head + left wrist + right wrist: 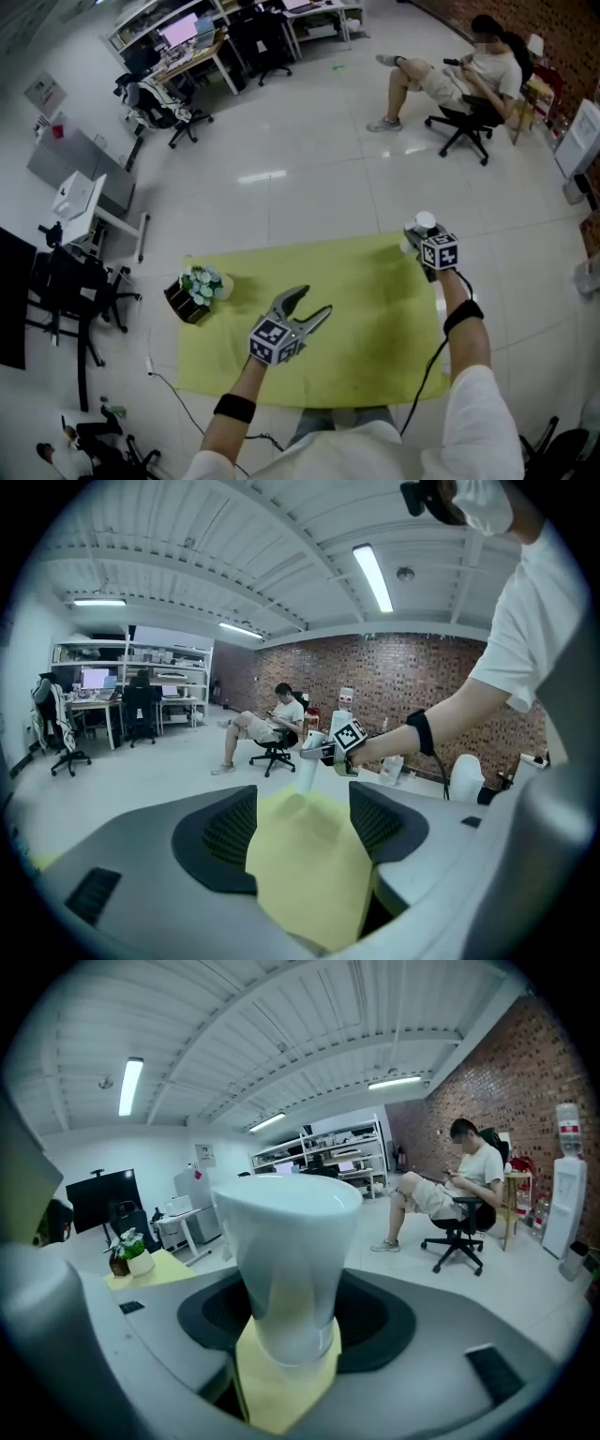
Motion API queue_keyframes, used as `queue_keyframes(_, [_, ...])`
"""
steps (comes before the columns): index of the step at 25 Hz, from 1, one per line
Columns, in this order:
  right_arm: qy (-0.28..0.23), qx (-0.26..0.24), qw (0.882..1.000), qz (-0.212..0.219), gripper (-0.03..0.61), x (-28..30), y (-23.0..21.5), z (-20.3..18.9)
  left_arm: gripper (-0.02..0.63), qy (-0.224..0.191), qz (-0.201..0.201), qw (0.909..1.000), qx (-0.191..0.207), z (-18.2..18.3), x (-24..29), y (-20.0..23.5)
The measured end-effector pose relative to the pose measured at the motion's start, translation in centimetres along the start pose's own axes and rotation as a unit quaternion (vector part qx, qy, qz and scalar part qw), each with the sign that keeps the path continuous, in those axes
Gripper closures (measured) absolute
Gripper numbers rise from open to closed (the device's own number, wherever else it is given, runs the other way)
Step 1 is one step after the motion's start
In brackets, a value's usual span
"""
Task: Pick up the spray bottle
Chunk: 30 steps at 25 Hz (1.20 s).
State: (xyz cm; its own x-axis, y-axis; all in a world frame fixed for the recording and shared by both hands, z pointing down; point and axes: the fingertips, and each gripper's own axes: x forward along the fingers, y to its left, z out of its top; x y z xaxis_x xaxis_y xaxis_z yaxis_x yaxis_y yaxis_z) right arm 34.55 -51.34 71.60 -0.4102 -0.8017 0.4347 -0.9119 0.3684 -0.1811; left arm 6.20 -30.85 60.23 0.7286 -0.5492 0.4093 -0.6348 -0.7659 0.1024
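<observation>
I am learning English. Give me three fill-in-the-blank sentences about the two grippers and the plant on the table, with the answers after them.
1. The right gripper is shut on a ____ bottle.
2. The jaws of the left gripper are ____ and empty.
3. In the head view, the plant stands at the ____ edge of the table.
Answers: white; open; left.

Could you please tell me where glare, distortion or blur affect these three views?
Head view: a bright glare patch on the floor, and the edges bow. Left gripper view: black corners, a bright ceiling lamp. Right gripper view: the spray bottle looms close and soft.
</observation>
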Motion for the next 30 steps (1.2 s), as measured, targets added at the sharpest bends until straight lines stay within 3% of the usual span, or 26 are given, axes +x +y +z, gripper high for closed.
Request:
queue_keyframes(9, [-0.037,-0.054,0.997,0.047,0.325,-3.2,6.2,6.7,0.293,-0.047,0.011,0.9987,0.019,2.7,-2.7,0.2])
queue_keyframes(16, [-0.065,-0.104,0.989,0.076,0.327,-6.9,11.7,11.4,0.293,-0.059,0.027,0.9976,0.026,2.6,-5.3,1.0])
queue_keyframes(23, [-0.103,-0.098,0.986,0.091,0.327,-10.5,17.8,14.6,0.293,-0.092,0.064,0.9932,0.029,2.9,-10.7,3.2])
queue_keyframes(30, [-0.115,-0.076,0.987,0.082,0.327,-13.9,21.5,14.1,0.293,-0.131,0.104,0.9855,0.030,3.0,-15.5,5.1])
